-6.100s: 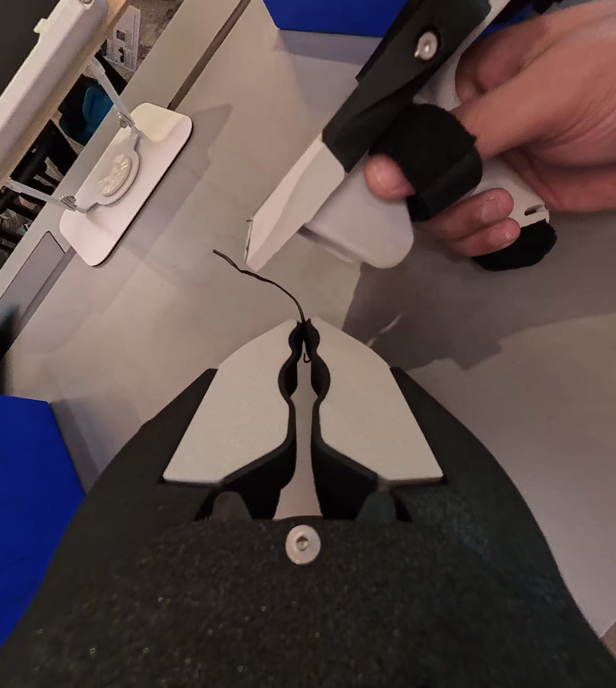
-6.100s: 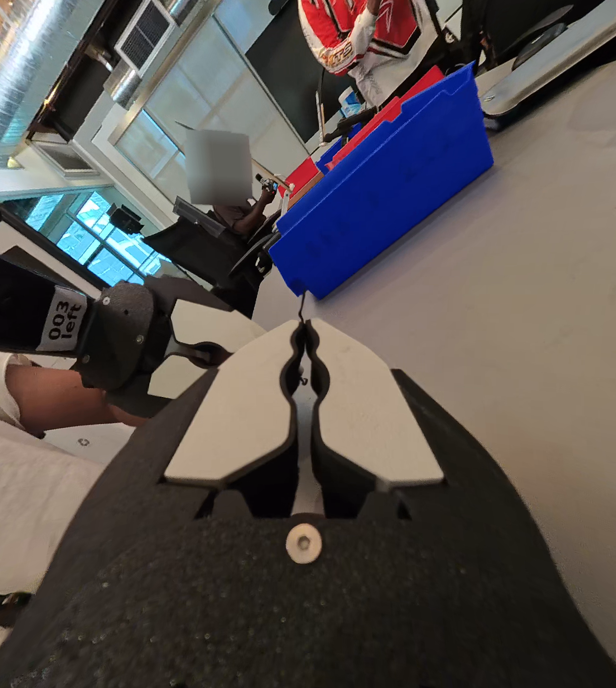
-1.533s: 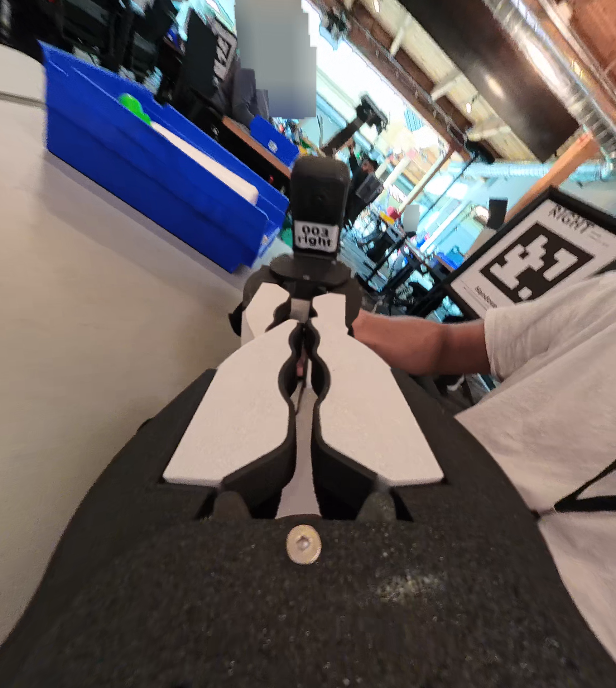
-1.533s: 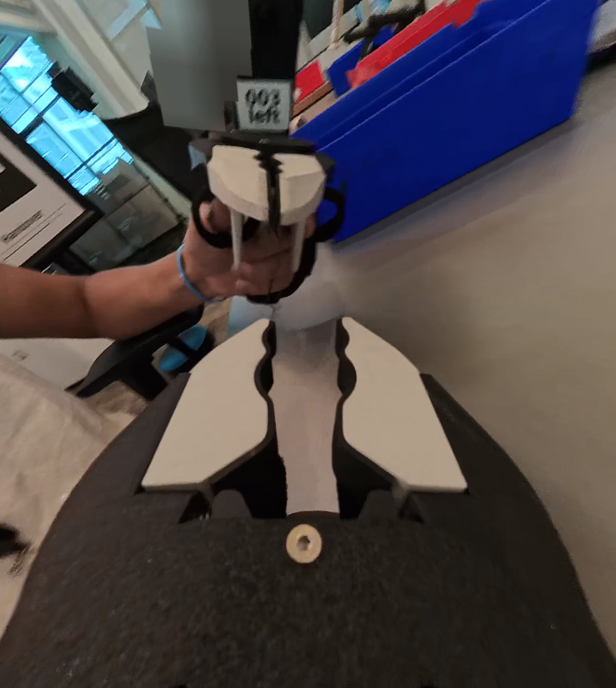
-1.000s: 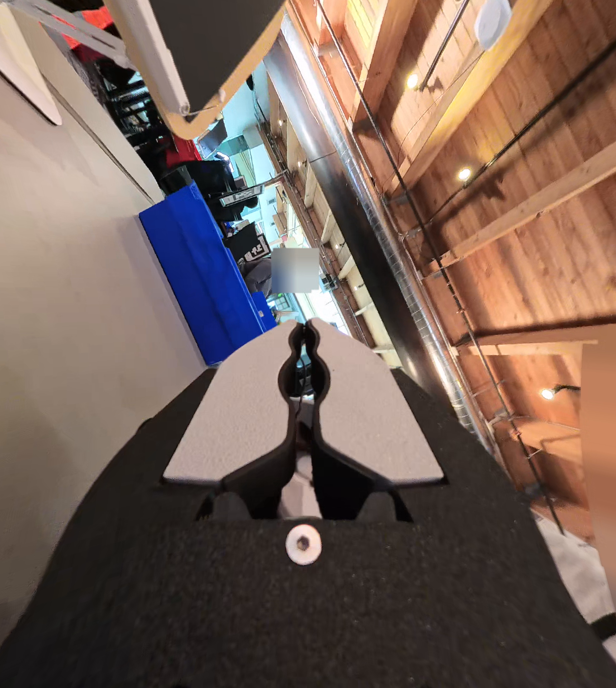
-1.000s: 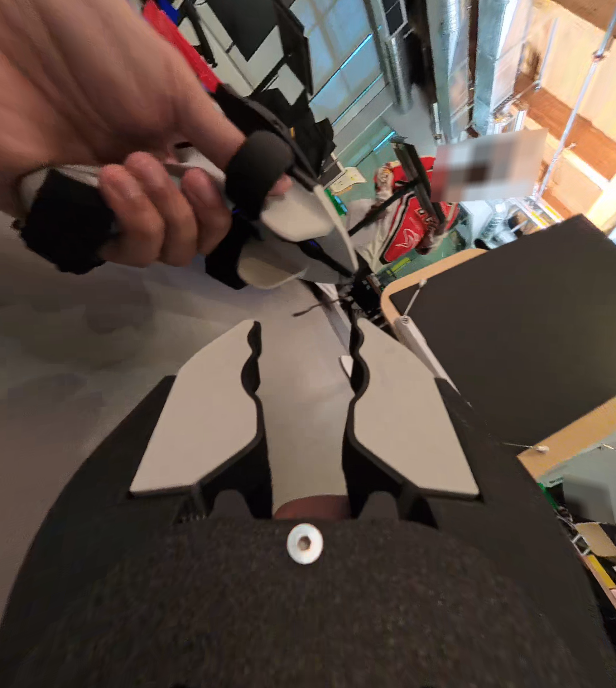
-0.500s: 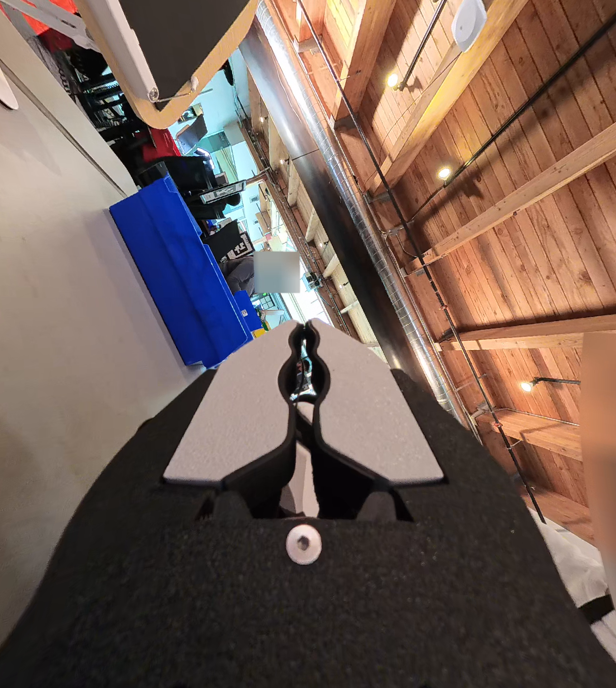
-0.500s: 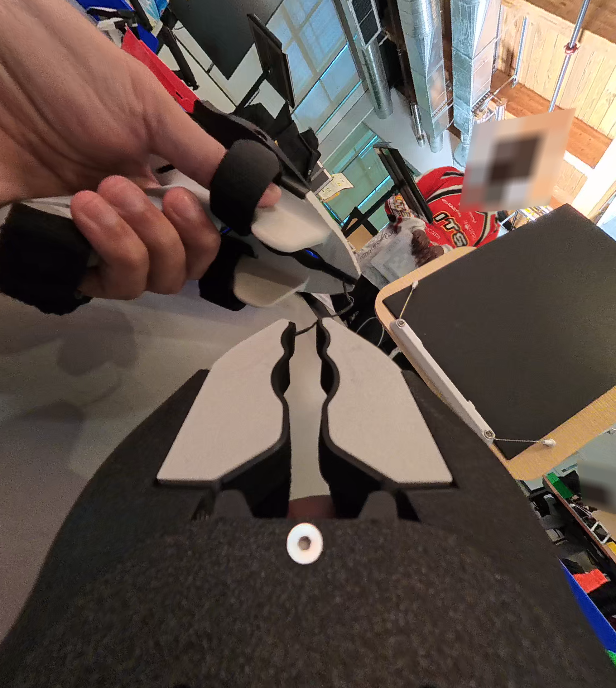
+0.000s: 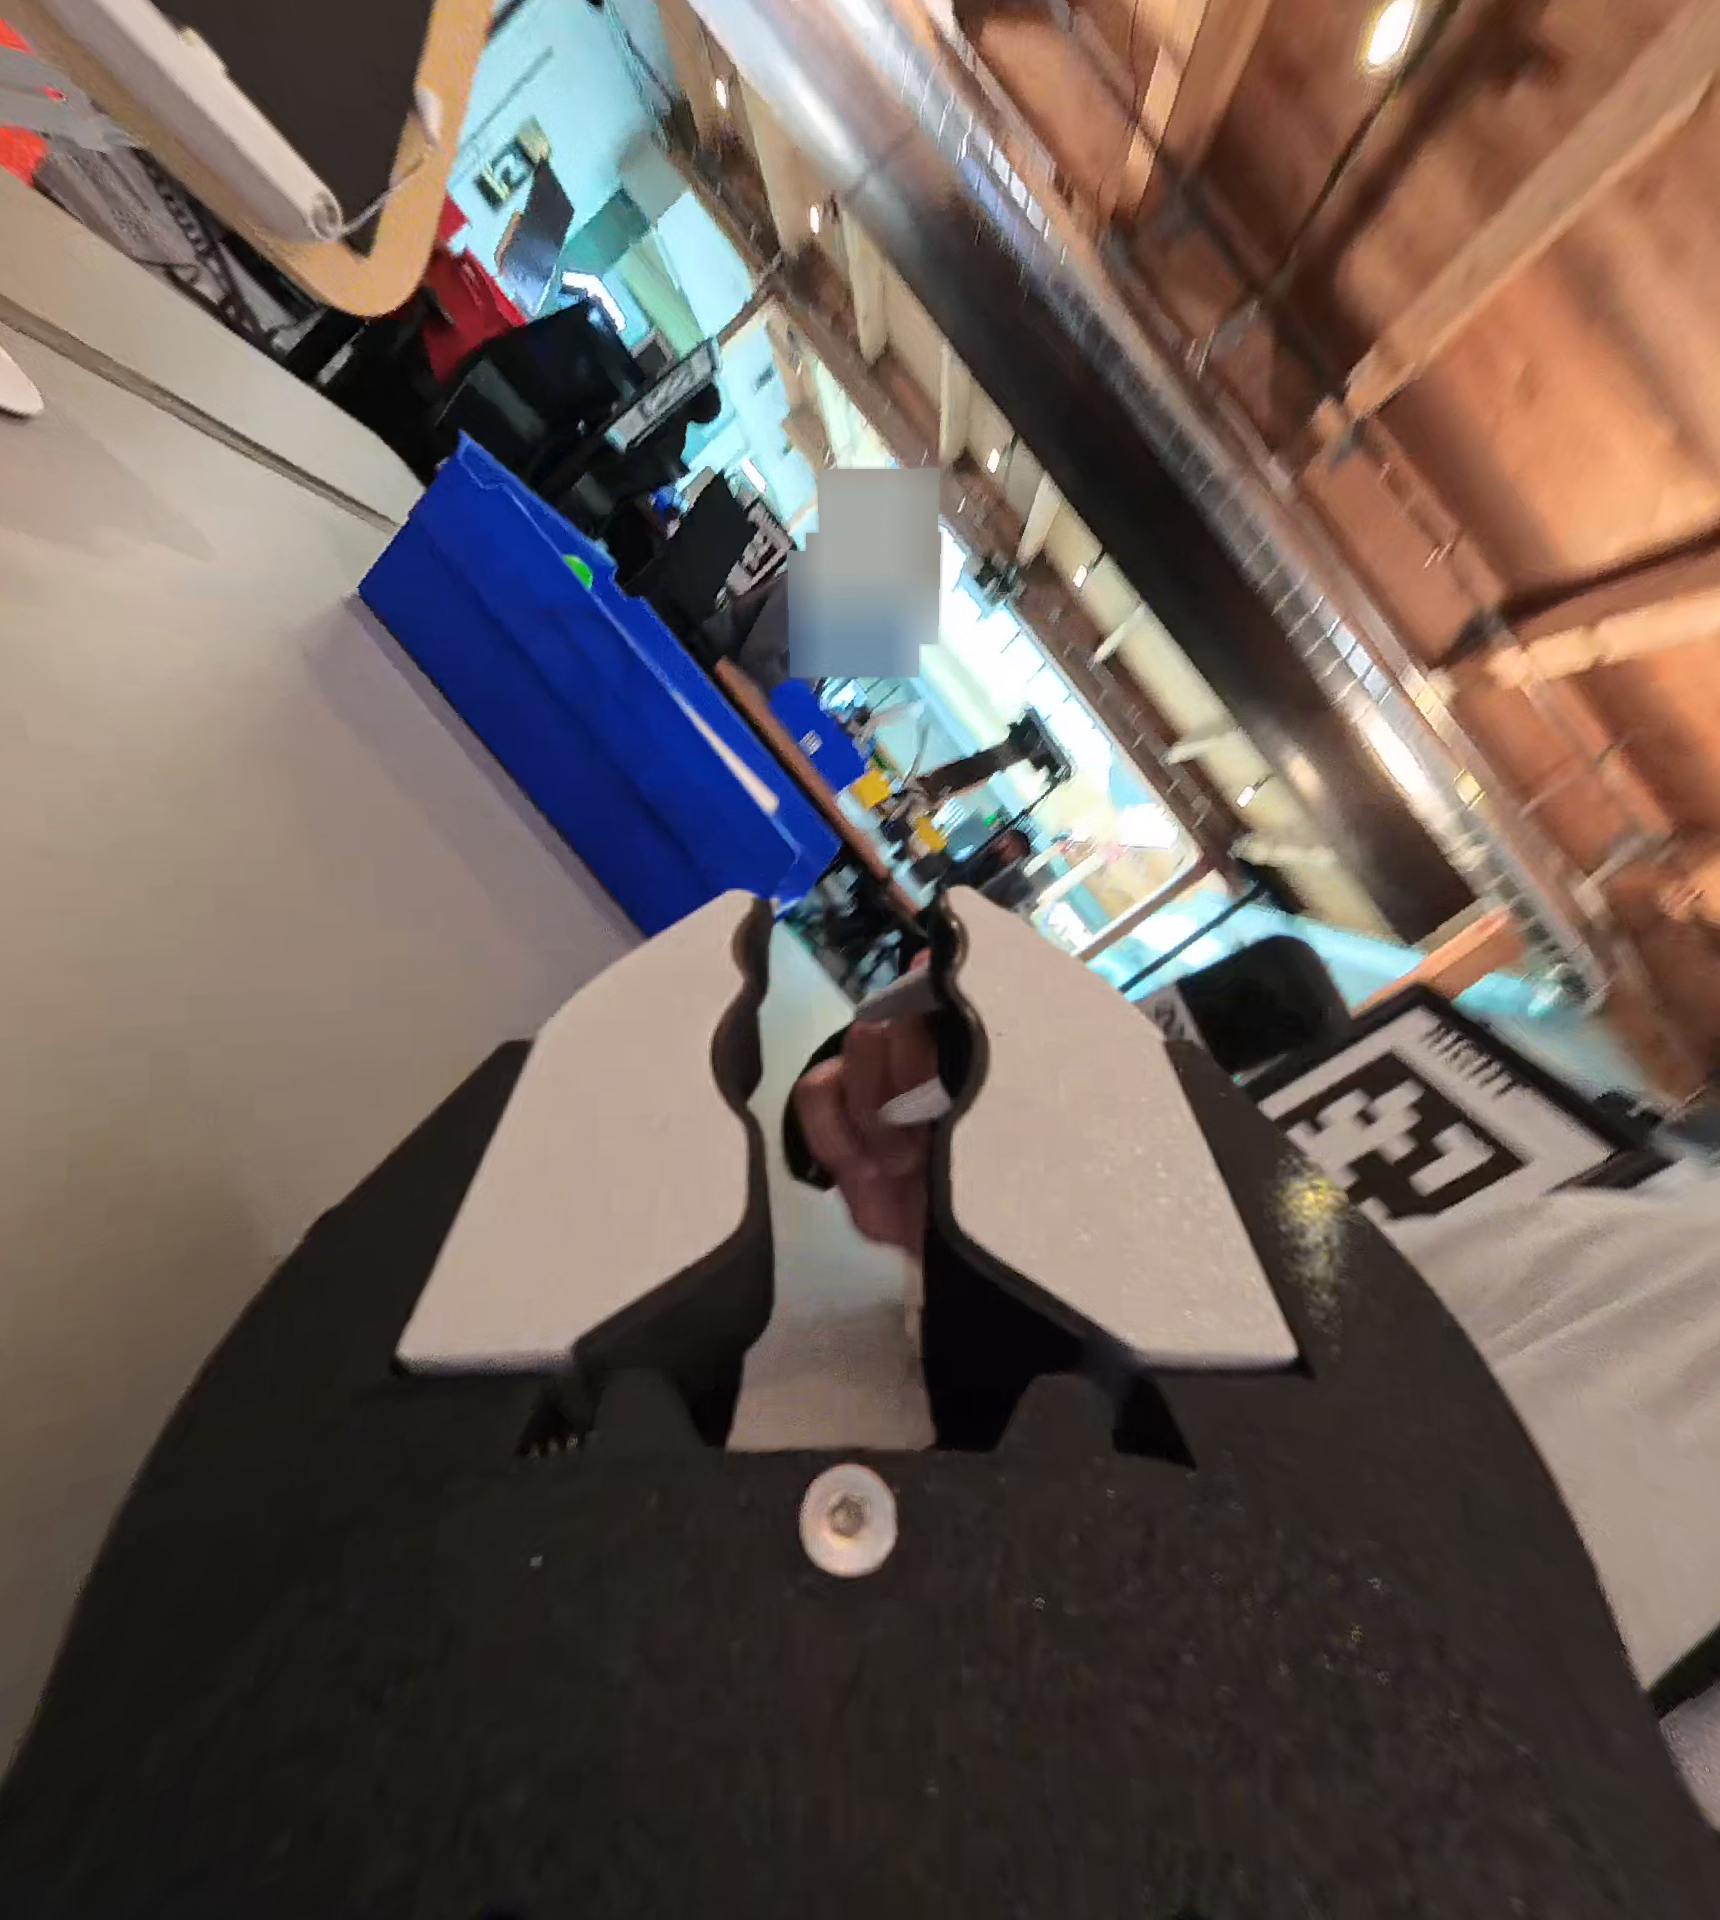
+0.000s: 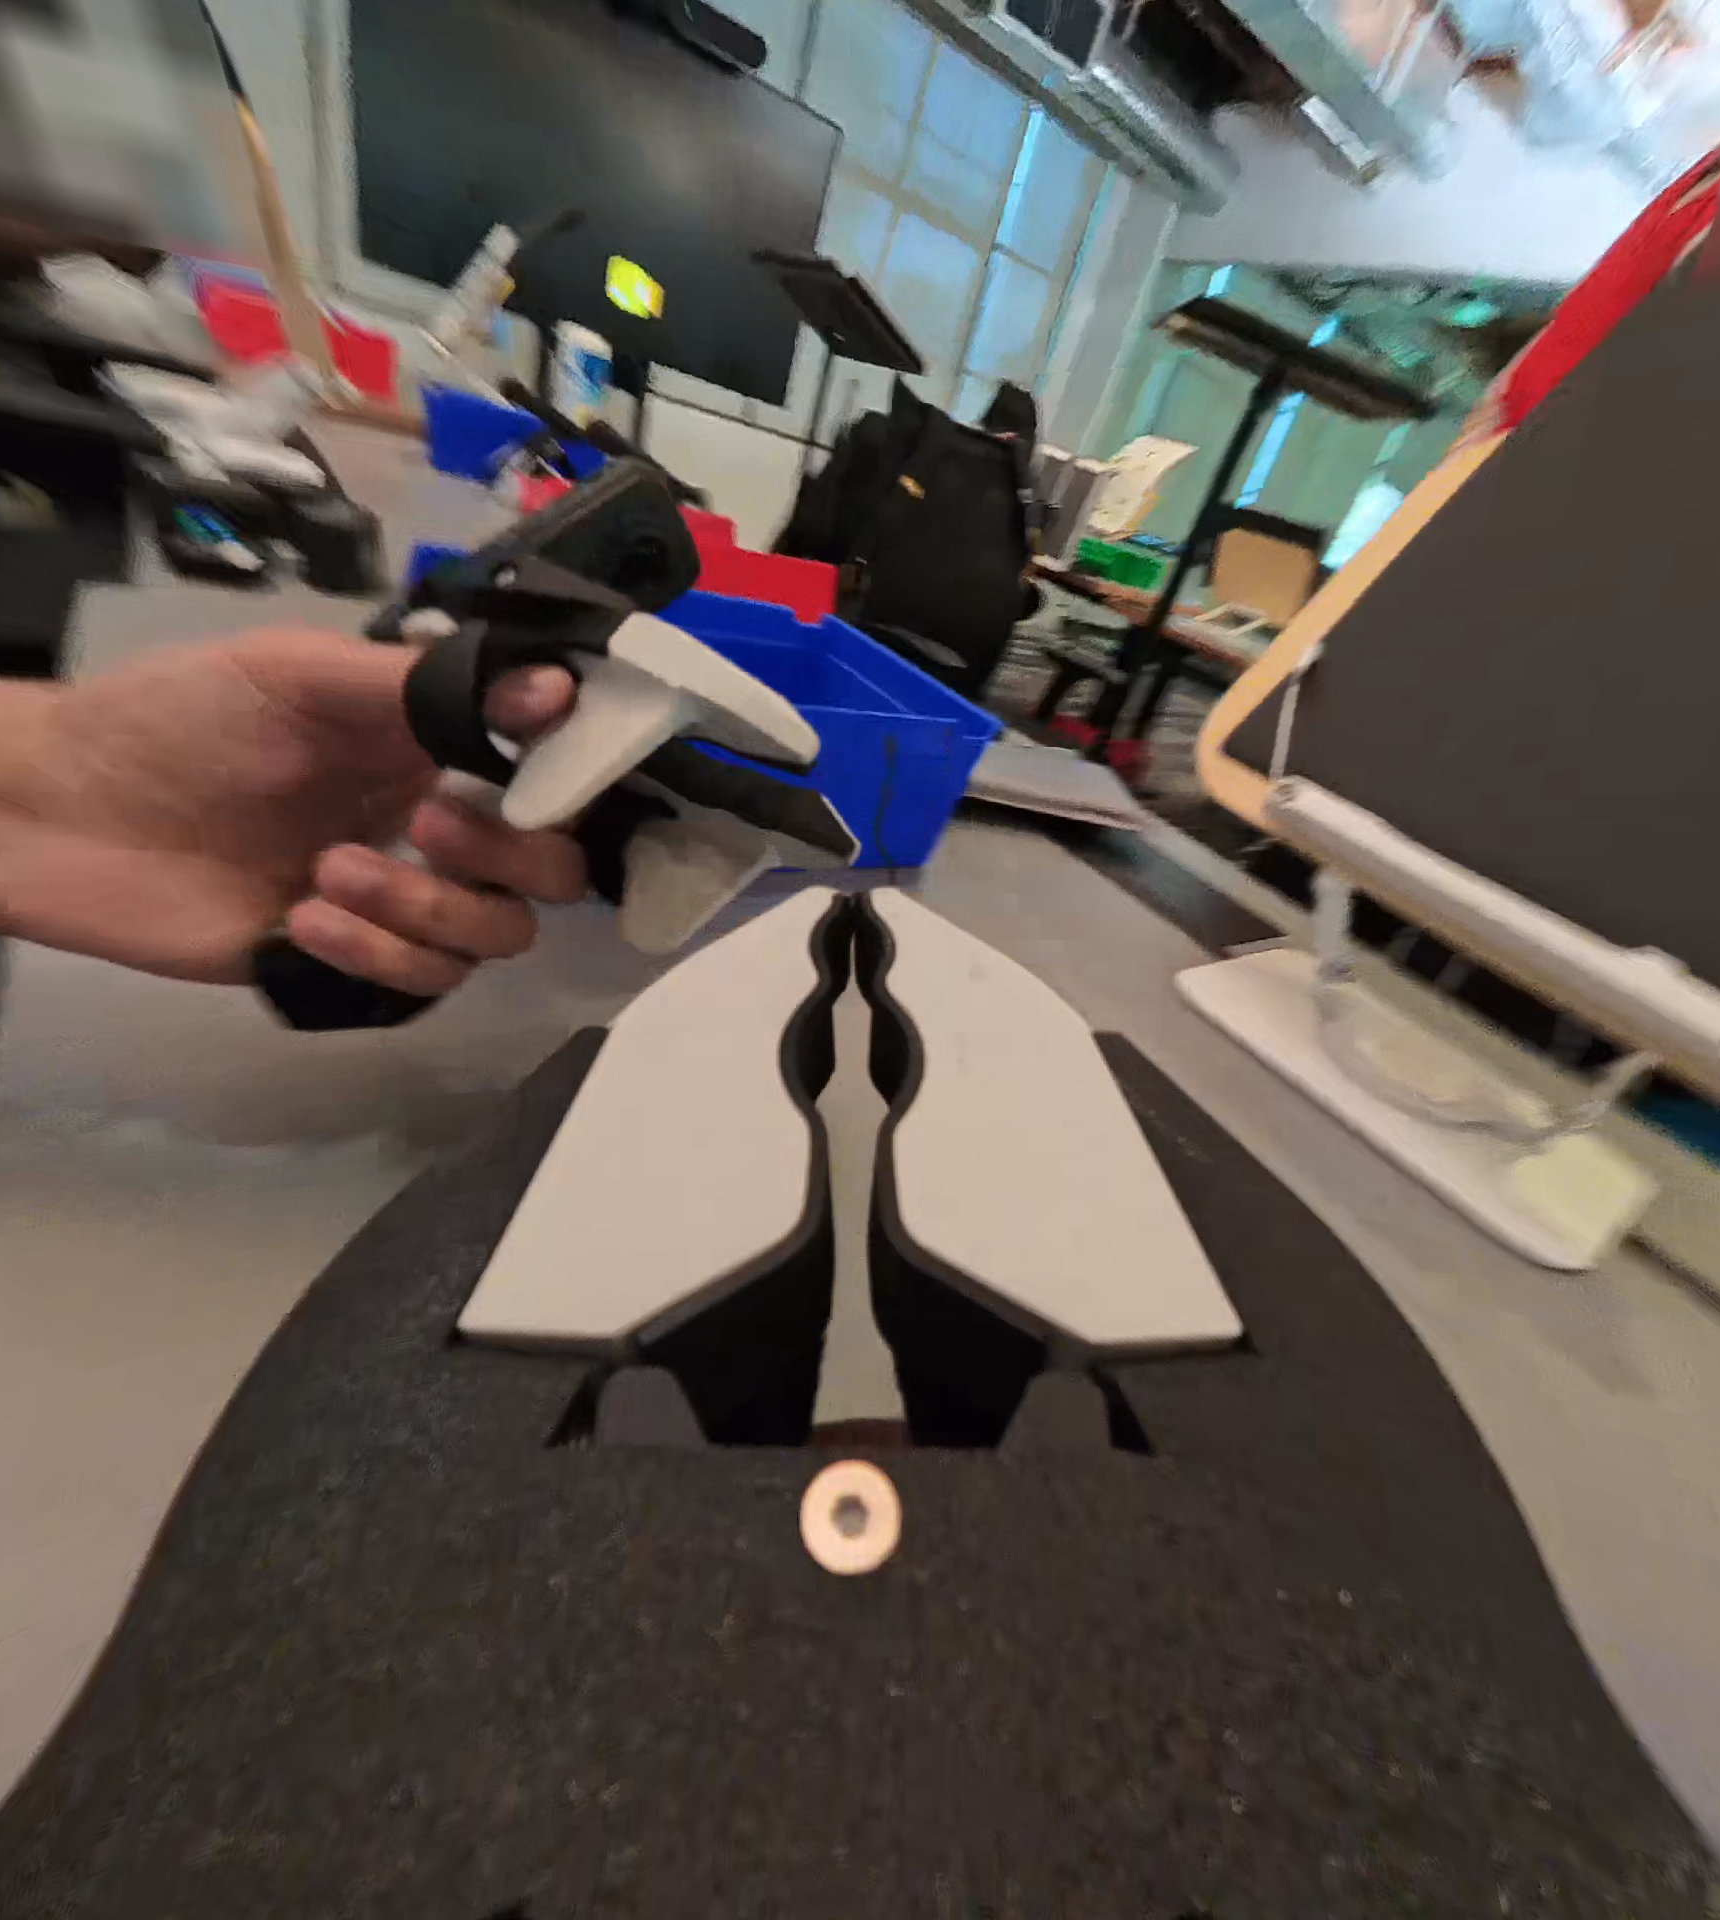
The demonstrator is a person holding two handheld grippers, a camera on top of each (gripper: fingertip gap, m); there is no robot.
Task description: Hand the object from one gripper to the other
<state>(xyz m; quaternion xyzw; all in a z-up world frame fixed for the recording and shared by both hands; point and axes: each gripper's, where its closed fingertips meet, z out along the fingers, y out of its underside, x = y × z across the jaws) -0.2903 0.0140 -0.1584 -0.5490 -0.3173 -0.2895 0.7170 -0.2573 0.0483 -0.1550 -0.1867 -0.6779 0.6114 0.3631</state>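
- Handover's looking basically done to me: my right gripper (image 10: 851, 904) is pinching fully closed on the thin black wire (image 10: 885, 779), which is poking up just past the tips in front of the blue bin (image 10: 835, 675).
- My left gripper (image 9: 851, 914) is sitting partly open, gripping nothing.
- Next I'm thinking: pull the left clear without snagging that floppy strand.

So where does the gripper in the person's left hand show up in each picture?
Left wrist view: the left gripper fills the bottom centre, fingers apart.
Right wrist view: it sits left of centre, held in a hand, just above the right gripper, which is shut on a thin black wire.
Shared landmark: the tilted black board, top left there, far right here.
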